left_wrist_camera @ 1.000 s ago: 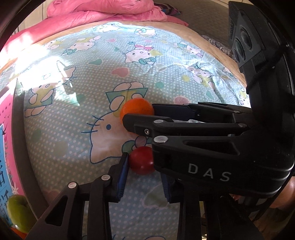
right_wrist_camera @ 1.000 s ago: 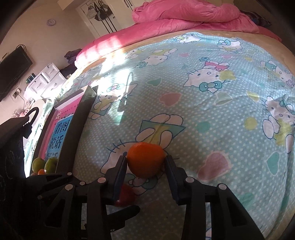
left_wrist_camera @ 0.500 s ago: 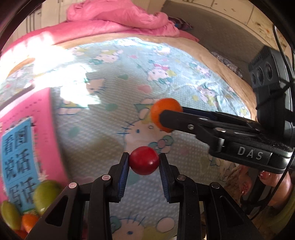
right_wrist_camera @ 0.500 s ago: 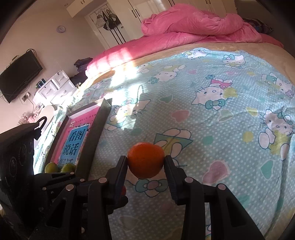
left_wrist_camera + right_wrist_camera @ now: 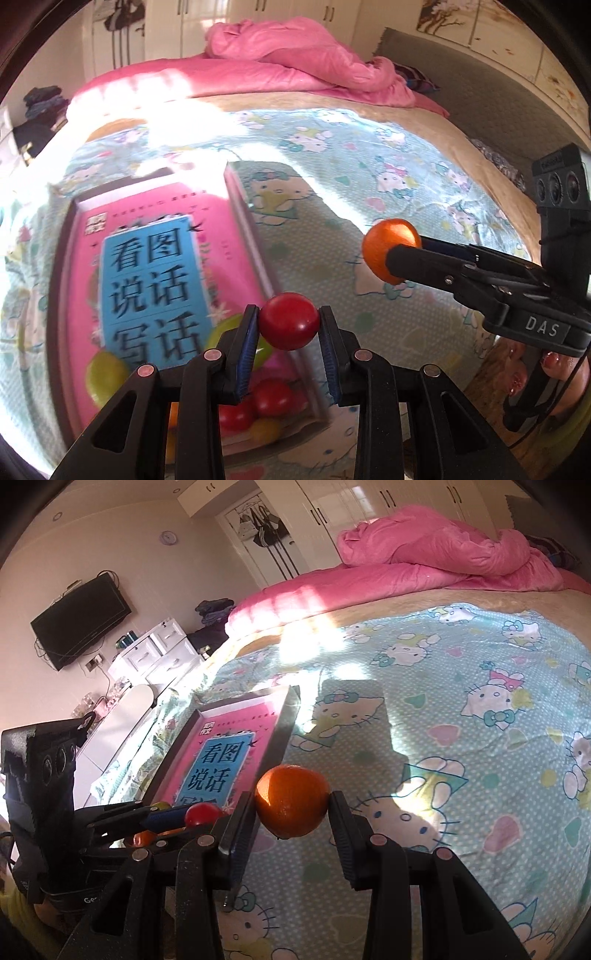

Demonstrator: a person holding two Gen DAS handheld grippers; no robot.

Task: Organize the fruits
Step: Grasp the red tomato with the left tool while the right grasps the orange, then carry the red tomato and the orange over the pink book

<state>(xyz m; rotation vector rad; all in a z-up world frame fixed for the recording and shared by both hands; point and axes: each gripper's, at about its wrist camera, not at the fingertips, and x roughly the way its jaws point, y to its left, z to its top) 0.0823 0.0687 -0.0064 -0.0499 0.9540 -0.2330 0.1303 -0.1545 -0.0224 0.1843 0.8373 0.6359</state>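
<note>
Left tool (image 5: 288, 330): clenched on a red fruit (image 5: 289, 320), held clear of the bed, above the near right corner of the tray (image 5: 255, 236).

Right tool (image 5: 291, 812): clenched on an orange (image 5: 291, 800), lifted above the bed sheet (image 5: 461, 738), just right of the tray's right edge (in the left wrist view this tool shows at the right, the orange (image 5: 389, 249) at its tip).

Tray: dark-rimmed, lying on the bed towards its left edge; bottom covered by a pink sheet with a blue panel of Chinese characters (image 5: 151, 291).

Tray contents, near end: green fruits (image 5: 107, 373), red fruits (image 5: 271, 397), one yellow (image 5: 264, 430), one small orange one (image 5: 144, 837); exact count cannot be told behind the tool.

Bed sheet: light blue, cartoon-cat print, sunlit patches.

Far end of bed: crumpled pink quilt (image 5: 295, 62).

Beyond: white wardrobe doors (image 5: 369, 502), wall television (image 5: 81, 614), white drawer unit (image 5: 155, 646).
</note>
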